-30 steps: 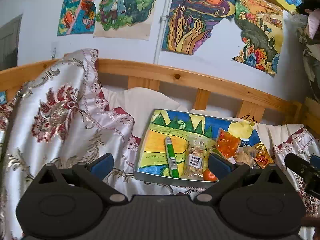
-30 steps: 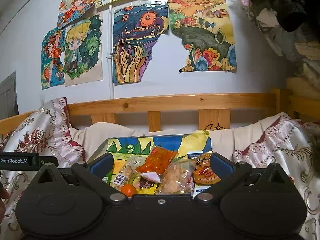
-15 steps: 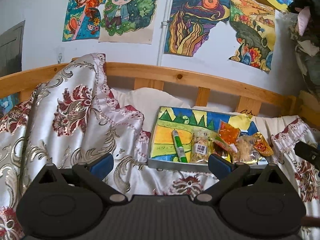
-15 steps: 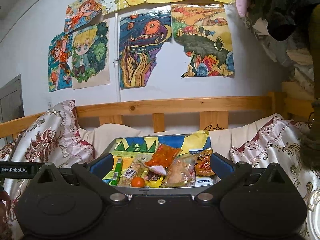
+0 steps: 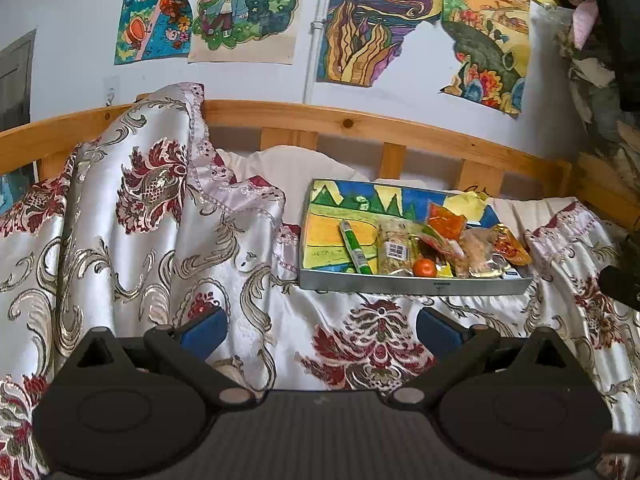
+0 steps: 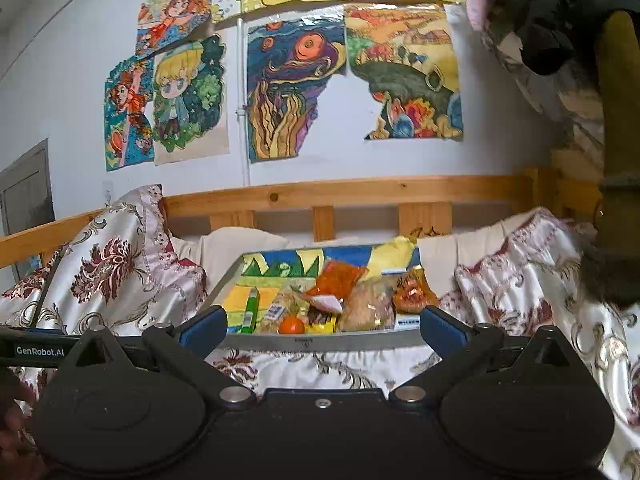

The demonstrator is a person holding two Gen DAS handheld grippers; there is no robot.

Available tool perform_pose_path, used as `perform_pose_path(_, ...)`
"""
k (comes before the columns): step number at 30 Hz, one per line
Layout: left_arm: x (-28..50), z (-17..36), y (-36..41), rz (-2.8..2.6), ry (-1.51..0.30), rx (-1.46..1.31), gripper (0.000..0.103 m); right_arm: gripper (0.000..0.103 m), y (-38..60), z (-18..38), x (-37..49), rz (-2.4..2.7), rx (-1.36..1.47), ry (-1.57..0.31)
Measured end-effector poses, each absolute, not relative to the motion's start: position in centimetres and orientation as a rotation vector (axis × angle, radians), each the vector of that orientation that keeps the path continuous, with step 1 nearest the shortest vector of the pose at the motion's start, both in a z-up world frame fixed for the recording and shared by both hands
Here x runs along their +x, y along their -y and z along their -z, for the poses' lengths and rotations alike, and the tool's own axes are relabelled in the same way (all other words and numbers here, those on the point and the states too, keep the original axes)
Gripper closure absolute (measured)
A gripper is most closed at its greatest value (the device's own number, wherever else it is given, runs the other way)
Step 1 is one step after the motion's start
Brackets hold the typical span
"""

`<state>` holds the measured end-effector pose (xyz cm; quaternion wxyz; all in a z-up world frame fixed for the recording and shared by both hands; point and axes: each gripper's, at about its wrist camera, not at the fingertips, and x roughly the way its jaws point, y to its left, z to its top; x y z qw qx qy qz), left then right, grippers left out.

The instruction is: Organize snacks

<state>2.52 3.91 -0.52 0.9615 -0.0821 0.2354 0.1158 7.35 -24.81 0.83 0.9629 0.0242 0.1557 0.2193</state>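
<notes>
My left gripper (image 5: 318, 330) hangs with its blue-padded fingers spread wide, holding nothing, over the silver floral bedspread (image 5: 140, 248). My right gripper (image 6: 323, 326) is equally agape and empty. The snack packets (image 5: 448, 244) lie heaped in the shallow metal tray (image 5: 412, 283) ahead, untouched by either.

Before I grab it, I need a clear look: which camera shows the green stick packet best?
The left wrist view: the green stick packet lies fully visible in the tray. In the right wrist view it looks foreshortened, its lower end hidden behind the tray rim.
</notes>
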Motion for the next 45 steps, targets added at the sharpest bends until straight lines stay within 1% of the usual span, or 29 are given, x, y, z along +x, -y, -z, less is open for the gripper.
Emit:
perform_pose_path(9, 1.2, 0.2, -2.8, -0.205, -0.458, -0.130, 0.000, 0.001, 24.6, 0.1, 5.2, -0.448, 0.041, -0.373)
perform_pose_path(19, 0.6, 0.4, -2.5, -0.223, -0.460, -0.113, 0.000, 0.001, 24.4, 0.9, 5.3, -0.460, 0.039, -0.406)
perform_pose_path(45, -0.1, 0.5, -1.9, -0.230, -0.442, -0.079, 0.000, 0.001, 24.5, 1.4, 5.5, -0.462, 0.040, -0.417)
